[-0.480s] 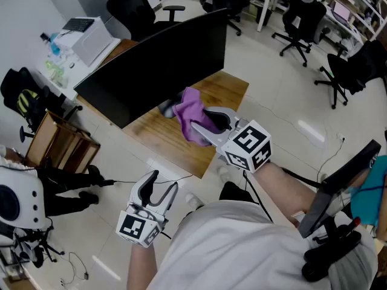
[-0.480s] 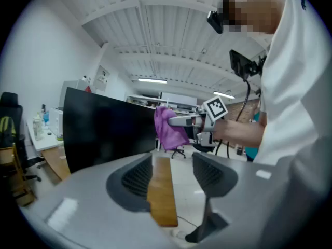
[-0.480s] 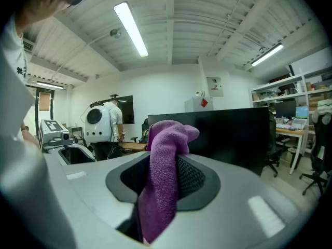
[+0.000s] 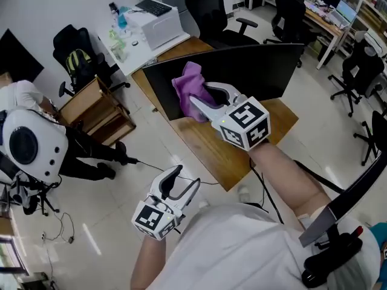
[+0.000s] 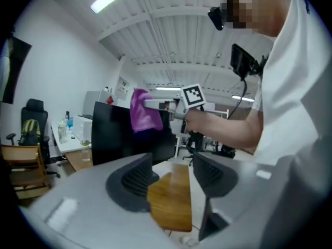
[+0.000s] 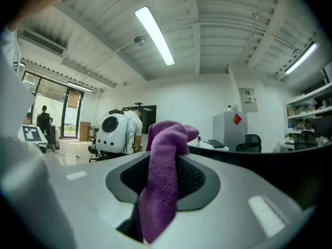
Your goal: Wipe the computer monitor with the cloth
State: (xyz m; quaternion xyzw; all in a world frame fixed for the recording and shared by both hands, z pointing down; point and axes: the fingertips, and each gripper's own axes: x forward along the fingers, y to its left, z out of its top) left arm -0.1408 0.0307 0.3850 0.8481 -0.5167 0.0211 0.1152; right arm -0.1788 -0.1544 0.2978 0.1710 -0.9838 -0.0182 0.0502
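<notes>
R hand-held gripper (image 4: 202, 104) clamps purple cloth (image 4: 188, 82) by monitor (image 4: 260, 71) | L hand-held gripper (image 4: 185, 179) jaws apart, empty

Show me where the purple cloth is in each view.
Head view: upper centre, purple cloth in the right gripper, at the monitor.
Left gripper view: upper left of centre, before the monitor.
Right gripper view: centre, between the jaws.
Shared landmark: the black monitor.
</notes>
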